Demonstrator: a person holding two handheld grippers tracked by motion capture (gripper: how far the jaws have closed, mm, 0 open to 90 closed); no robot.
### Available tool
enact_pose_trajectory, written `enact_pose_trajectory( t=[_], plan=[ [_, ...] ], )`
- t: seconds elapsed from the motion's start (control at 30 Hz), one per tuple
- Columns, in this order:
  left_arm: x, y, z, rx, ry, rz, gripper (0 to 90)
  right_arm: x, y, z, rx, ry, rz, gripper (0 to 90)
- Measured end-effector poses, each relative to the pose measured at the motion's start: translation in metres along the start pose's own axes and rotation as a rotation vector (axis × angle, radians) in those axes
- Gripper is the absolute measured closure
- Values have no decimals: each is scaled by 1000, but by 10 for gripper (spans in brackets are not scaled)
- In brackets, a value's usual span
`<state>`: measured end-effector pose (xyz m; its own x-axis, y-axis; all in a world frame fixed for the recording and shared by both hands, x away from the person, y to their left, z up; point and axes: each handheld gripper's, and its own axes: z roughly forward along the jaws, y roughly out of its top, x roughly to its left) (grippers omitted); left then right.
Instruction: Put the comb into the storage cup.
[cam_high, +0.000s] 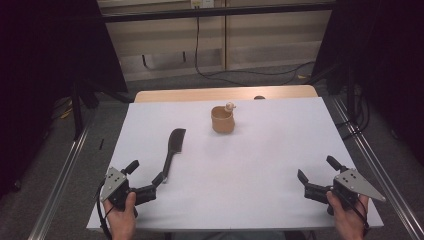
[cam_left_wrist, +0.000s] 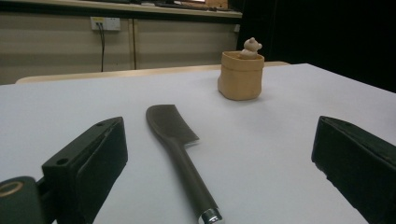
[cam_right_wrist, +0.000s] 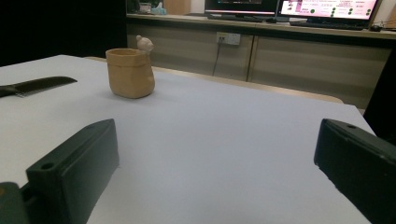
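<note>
Left gripper (cam_high: 146, 177): jaws apart, empty, knife (cam_high: 172, 150) handle between them. Right gripper (cam_high: 316, 177): apart, empty. Risk: thin handle slipping; far cup (cam_high: 222, 120) tipping.

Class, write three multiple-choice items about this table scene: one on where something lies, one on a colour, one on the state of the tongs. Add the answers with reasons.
1. Where does the dark knife lie?
A. Inside the cup
B. On the white table near the left tongs
C. On the floor

2. What colour is the cup?
A. Tan
B. Blue
C. Red

3. How do the left tongs and right tongs stand?
A. Both shut on the knife
B. Both open, holding nothing
C. One shut on the cup

Answers: B, its handle ends just before the left tongs; A, both gripper views show it tan; B, wide gaps between the jaws.
</note>
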<state>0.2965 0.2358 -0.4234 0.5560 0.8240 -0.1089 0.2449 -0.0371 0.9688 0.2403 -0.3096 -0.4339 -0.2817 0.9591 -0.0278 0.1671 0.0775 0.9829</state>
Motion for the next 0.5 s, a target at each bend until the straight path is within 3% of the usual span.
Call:
enact_pose_trajectory(
  t=[0.07, 0.17, 0.23, 0.33, 0.4, 0.5],
  plan=[
    [1, 1, 0, 6, -1, 3, 36, 1, 0, 1, -1, 1, -2, 0],
    [2, 3, 1, 44, -57, -42, 34, 1, 0, 2, 0, 7, -3, 0],
    [3, 5, 0, 45, -44, -25, 35, 1, 0, 3, 0, 9, 1, 0],
    [8, 7, 1, 52, -73, -34, 36, 1, 0, 3, 0, 9, -2, 0],
    [9, 8, 2, 56, -69, -37, 34, 1, 0, 4, 0, 10, -2, 0],
    [12, 13, 9, 74, -91, -19, 27, 3, 0, 4, 3, 16, -10, 0]
  ],
)
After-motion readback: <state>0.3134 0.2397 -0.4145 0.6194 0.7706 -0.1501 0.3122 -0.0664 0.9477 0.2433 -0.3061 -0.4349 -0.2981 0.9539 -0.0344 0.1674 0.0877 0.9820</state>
